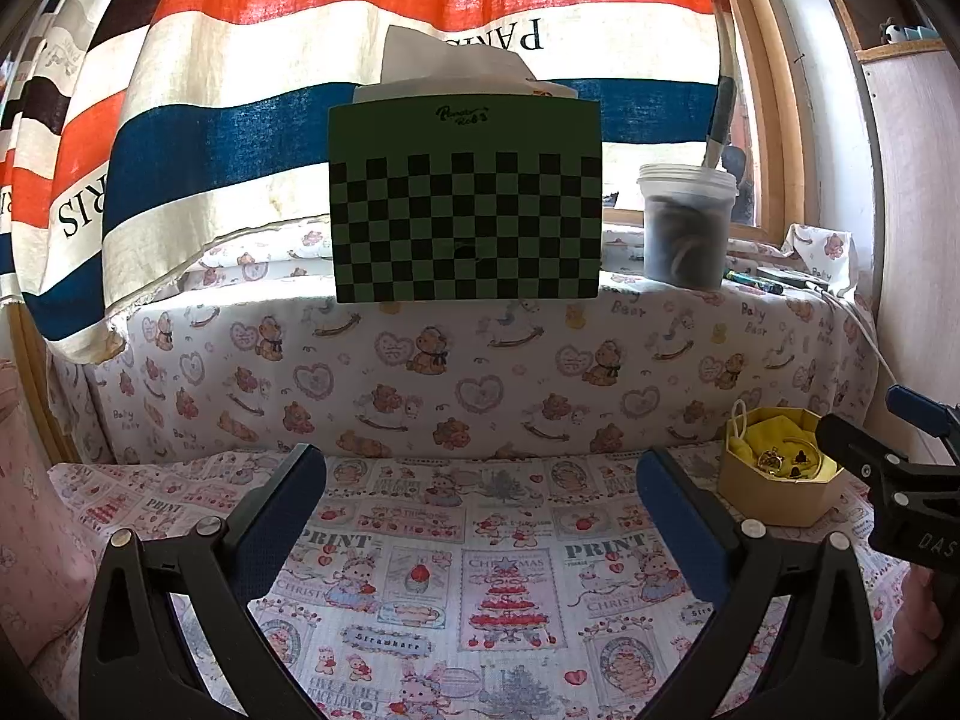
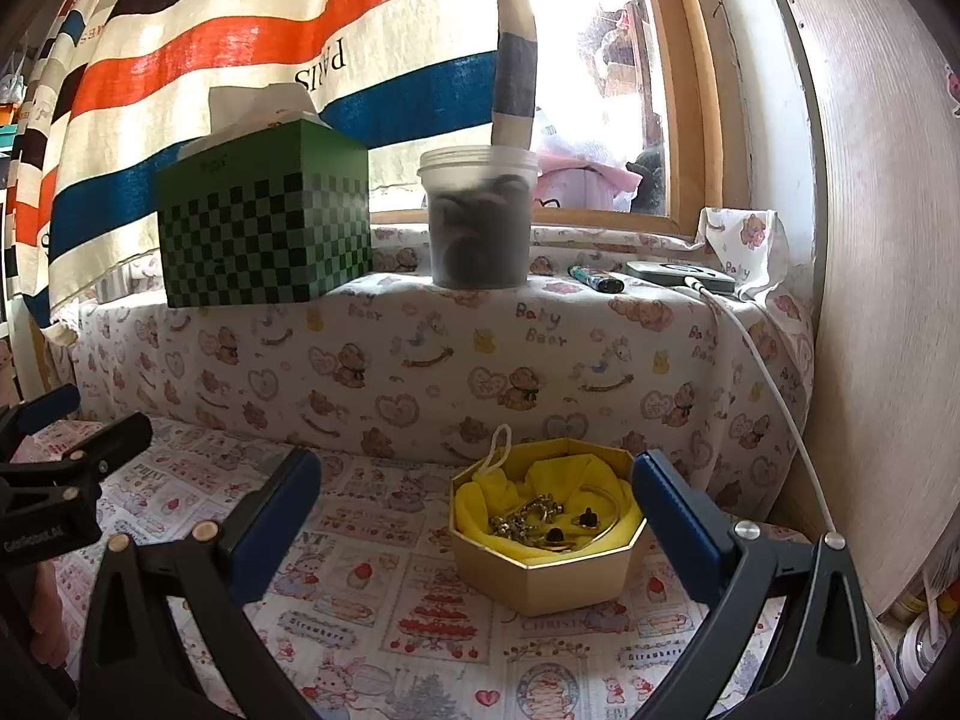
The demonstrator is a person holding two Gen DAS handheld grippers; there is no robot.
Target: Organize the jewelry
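A: Where is the jewelry?

B: In the gold octagonal cardboard box (image 2: 543,564), lined with crumpled yellow cloth (image 2: 600,474), that sits on the cloth printed with strawberries and Christmas pictures (image 2: 384,618). Inside lie a tangle of gold chain (image 2: 525,519), a thin gold bangle (image 2: 609,510) and two small dark-stoned pieces (image 2: 585,519). A white cord loop (image 2: 498,450) sticks up at the box's back rim.

A: And the right tongs (image 2: 474,516)?

B: Spread wide, nothing between the blue pads (image 2: 675,525). The box stands between them, nearer the right-hand pad, but whether it touches I cannot tell.

A: The left tongs (image 1: 480,516)?

B: Also wide and empty, over bare printed cloth. From that camera the box (image 1: 774,492) lies off to the right, with the other tool's black arm reaching over its far edge.

A: What is behind?

B: A ledge under teddy-bear fabric (image 2: 456,354) carries a green and black checkered tissue box (image 2: 264,228), a frosted plastic tub with dark contents (image 2: 480,222), a green lighter (image 2: 591,278) and a dark flat device with a white cable (image 2: 762,366). A red, blue, black and cream striped curtain (image 2: 240,42) hangs above.
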